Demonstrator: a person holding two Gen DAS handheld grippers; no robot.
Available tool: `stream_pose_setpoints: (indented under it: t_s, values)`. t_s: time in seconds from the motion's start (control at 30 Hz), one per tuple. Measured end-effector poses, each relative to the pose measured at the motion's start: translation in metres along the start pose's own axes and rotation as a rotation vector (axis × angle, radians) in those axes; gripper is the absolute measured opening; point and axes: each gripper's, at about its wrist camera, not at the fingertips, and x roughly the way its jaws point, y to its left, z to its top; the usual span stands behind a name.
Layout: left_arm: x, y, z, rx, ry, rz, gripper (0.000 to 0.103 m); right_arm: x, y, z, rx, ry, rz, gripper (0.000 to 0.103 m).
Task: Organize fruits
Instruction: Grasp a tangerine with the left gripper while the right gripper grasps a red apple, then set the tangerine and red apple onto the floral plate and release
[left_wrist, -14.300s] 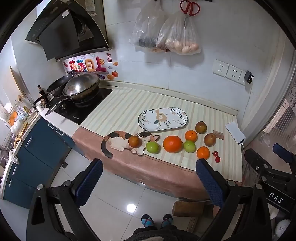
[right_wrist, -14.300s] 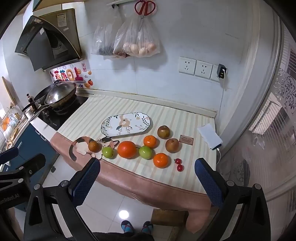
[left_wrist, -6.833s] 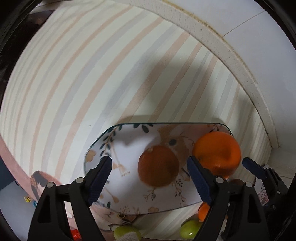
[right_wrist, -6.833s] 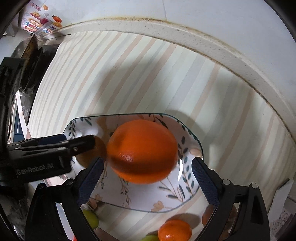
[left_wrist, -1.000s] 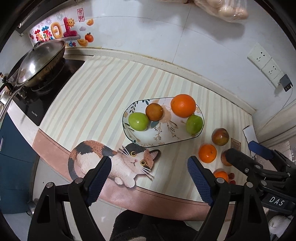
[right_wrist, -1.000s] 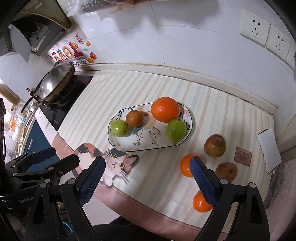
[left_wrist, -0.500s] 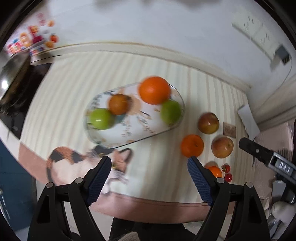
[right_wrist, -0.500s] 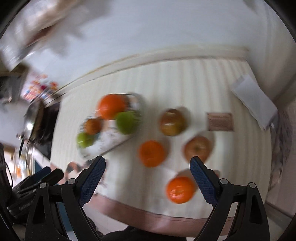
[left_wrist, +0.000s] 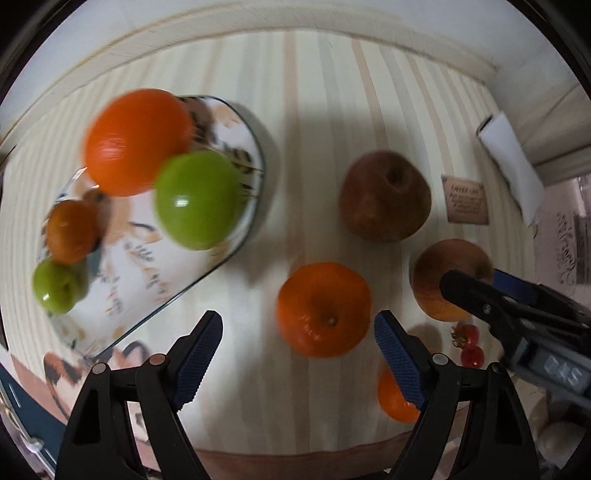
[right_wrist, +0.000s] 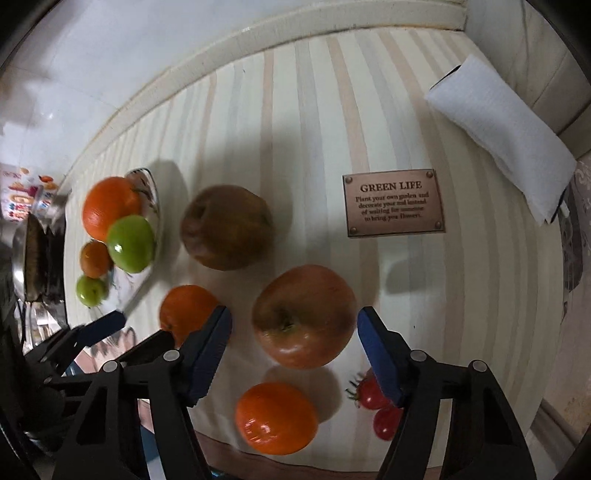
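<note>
The patterned plate (left_wrist: 236, 236) holds a big orange (left_wrist: 136, 140), two green apples (left_wrist: 197, 199) and a small brownish fruit (left_wrist: 72, 230). My left gripper (left_wrist: 297, 354) is open just above a small orange (left_wrist: 323, 308) on the striped counter. My right gripper (right_wrist: 293, 350) is open around a red apple (right_wrist: 304, 315), fingers apart on either side, not touching. A brown apple (right_wrist: 227, 227), another small orange (right_wrist: 277, 417) and two cherry tomatoes (right_wrist: 373, 397) lie loose near them. The plate also shows at the left of the right wrist view (right_wrist: 151, 201).
A copper "Green Life" plaque (right_wrist: 393, 206) and a folded white towel (right_wrist: 502, 140) lie at the right by the wall. The counter's front edge with the cat-print mat (left_wrist: 61, 369) is just below the grippers. A wok (right_wrist: 26, 251) sits far left.
Both grippers have dropped low toward the counter and shifted right, away from the plate. The left now hovers over the small orange, the right straddles the red apple.
</note>
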Motion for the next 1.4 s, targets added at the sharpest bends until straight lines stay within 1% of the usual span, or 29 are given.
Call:
stream_pose_setpoints:
  t_s: [0.07,0.13,0.17,0.2,0.3,0.37,0.4,0.43,0.5,0.57,0.67,0.73,0.87,0.9,1.0,1.03,1.13,1.23,1.37,1.4]
  values:
    - [0.012,-0.004,0.003,0.014,0.012,0.0,0.084,0.003,0.0,0.002,-0.004,0.007,0.002,0.073]
    - [0.019,-0.006,0.004,0.017,0.008,-0.025,0.076,0.007,0.001,0.003,-0.01,0.017,0.001,0.073]
    - [0.019,-0.007,0.003,0.014,0.002,-0.043,0.064,0.009,0.003,0.003,-0.019,0.022,-0.006,0.073]
    - [0.019,-0.007,0.003,0.007,-0.007,-0.054,0.061,0.011,0.004,0.004,-0.021,0.025,-0.011,0.073]
    - [0.017,-0.008,-0.001,0.003,-0.026,-0.007,0.061,0.014,0.006,0.005,-0.034,0.031,-0.021,0.073]
    - [0.015,0.0,-0.01,-0.007,-0.027,0.015,0.061,0.018,0.009,0.006,-0.054,0.037,-0.044,0.069]
    - [0.015,0.005,-0.015,-0.011,-0.024,0.02,0.061,0.018,0.01,0.007,-0.062,0.036,-0.045,0.069]
    - [0.015,0.008,-0.019,-0.016,-0.022,0.019,0.061,0.019,0.01,0.007,-0.064,0.034,-0.045,0.069]
    - [0.016,0.019,-0.024,-0.047,-0.027,-0.014,0.062,0.021,0.01,0.009,-0.058,0.033,-0.041,0.069]
    - [0.018,0.026,-0.022,-0.085,-0.016,-0.046,0.062,0.023,0.009,0.011,-0.049,0.031,-0.034,0.069]
    - [0.023,0.032,-0.019,-0.119,-0.01,-0.06,0.062,0.023,0.009,0.012,-0.04,0.035,-0.033,0.069]
    - [0.023,0.037,-0.017,-0.124,-0.019,-0.053,0.061,0.023,0.01,0.012,-0.046,0.036,-0.042,0.069]
    - [0.021,0.039,-0.011,-0.12,-0.043,-0.009,0.061,0.022,0.009,0.013,-0.057,0.043,-0.055,0.069]
    - [0.02,0.043,-0.008,-0.121,-0.047,-0.008,0.061,0.022,0.01,0.012,-0.059,0.04,-0.058,0.069]
    - [0.011,0.046,-0.013,-0.123,-0.067,-0.009,0.061,0.023,0.015,0.009,-0.066,0.032,-0.064,0.068]
    - [0.007,0.047,-0.015,-0.125,-0.074,-0.013,0.06,0.022,0.017,0.008,-0.064,0.031,-0.055,0.068]
    - [-0.013,0.049,-0.027,-0.154,-0.097,-0.056,0.06,0.018,0.024,0.005,-0.068,0.027,-0.023,0.068]
    - [-0.036,0.058,-0.035,-0.185,-0.125,-0.088,0.06,0.01,0.041,0.001,-0.086,0.02,0.026,0.068]
    - [-0.065,0.085,-0.053,-0.222,-0.169,-0.088,0.06,0.002,0.073,-0.001,-0.124,0.022,0.096,0.068]
    - [-0.071,0.093,-0.062,-0.23,-0.181,-0.084,0.06,0.0,0.084,-0.002,-0.138,0.02,0.113,0.068]
